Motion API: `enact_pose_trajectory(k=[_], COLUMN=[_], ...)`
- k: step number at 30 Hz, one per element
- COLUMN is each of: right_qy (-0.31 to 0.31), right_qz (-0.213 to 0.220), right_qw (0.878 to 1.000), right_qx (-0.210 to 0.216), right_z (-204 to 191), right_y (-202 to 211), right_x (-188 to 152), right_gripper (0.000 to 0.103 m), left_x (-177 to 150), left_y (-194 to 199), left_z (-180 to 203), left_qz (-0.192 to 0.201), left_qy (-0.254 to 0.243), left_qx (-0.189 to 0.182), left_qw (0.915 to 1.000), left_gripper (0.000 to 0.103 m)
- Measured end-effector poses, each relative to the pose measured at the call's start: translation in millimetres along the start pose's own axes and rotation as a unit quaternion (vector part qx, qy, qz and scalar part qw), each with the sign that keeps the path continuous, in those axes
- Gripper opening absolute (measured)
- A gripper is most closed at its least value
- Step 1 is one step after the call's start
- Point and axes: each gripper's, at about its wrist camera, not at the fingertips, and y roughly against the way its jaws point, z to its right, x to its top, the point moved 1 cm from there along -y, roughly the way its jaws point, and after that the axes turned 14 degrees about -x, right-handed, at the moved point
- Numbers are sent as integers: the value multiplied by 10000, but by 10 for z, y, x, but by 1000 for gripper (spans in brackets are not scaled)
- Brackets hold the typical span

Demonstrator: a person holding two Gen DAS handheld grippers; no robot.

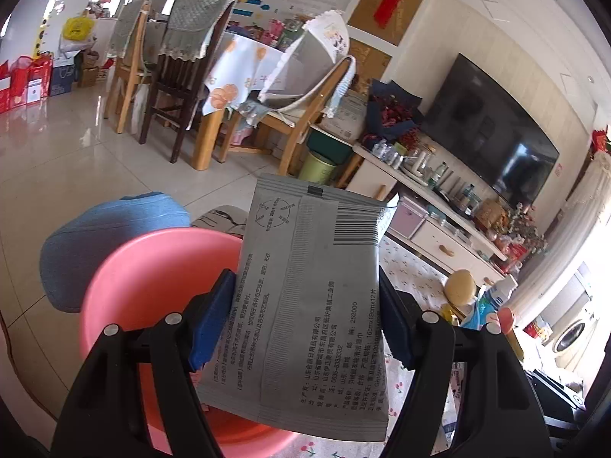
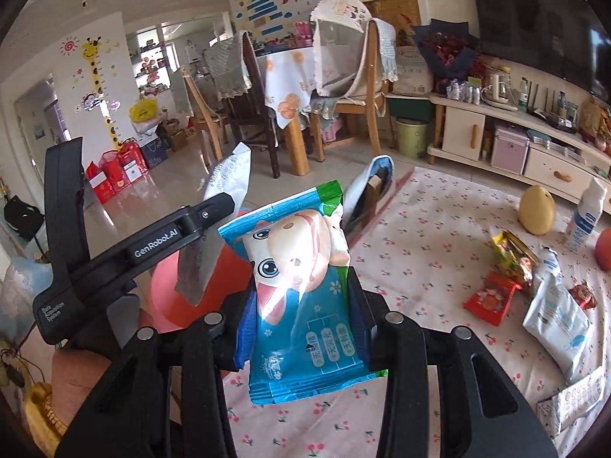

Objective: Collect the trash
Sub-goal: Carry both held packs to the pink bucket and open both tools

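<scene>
My left gripper (image 1: pixel 305 313) is shut on a grey printed wrapper (image 1: pixel 313 297) and holds it above a pink basin (image 1: pixel 152 278). The right wrist view shows that gripper (image 2: pixel 233 200) from the side, with the grey wrapper (image 2: pixel 225 179) over the pink basin (image 2: pixel 172 297). My right gripper (image 2: pixel 301 305) is shut on a blue wet-wipe packet with a cartoon cow (image 2: pixel 301 297), held over the cherry-print tablecloth (image 2: pixel 420 267).
More wrappers lie at the right of the cloth: a red packet (image 2: pixel 490 297), a yellow-red one (image 2: pixel 511 253), a white pouch (image 2: pixel 557 316). A yellow pear (image 2: pixel 536 210), a white bottle (image 2: pixel 586 213) and a slipper (image 2: pixel 370 191) are there too. Chairs and a TV cabinet stand behind.
</scene>
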Motion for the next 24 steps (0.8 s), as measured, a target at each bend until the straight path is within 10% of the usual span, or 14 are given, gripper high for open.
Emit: enact_pose_trajectory(k=[13, 18, 24], right_qy=[339, 273, 75], right_qz=[-316, -223, -16], right_qw=[9980, 9983, 10000], right_qx=[430, 456, 54], right_z=[-624, -588, -310], right_y=[-486, -506, -345], right_x=[53, 23, -26], right_gripper=[46, 79, 91], left_x=[149, 140, 112], left_y=[18, 27, -25], left_z=[-670, -752, -647], left_qz=[-62, 11, 119], left_qy=[810, 933, 664], left_qx=[715, 914, 945], left_qw=[9941, 9914, 9932], left_gripper=[72, 83, 86])
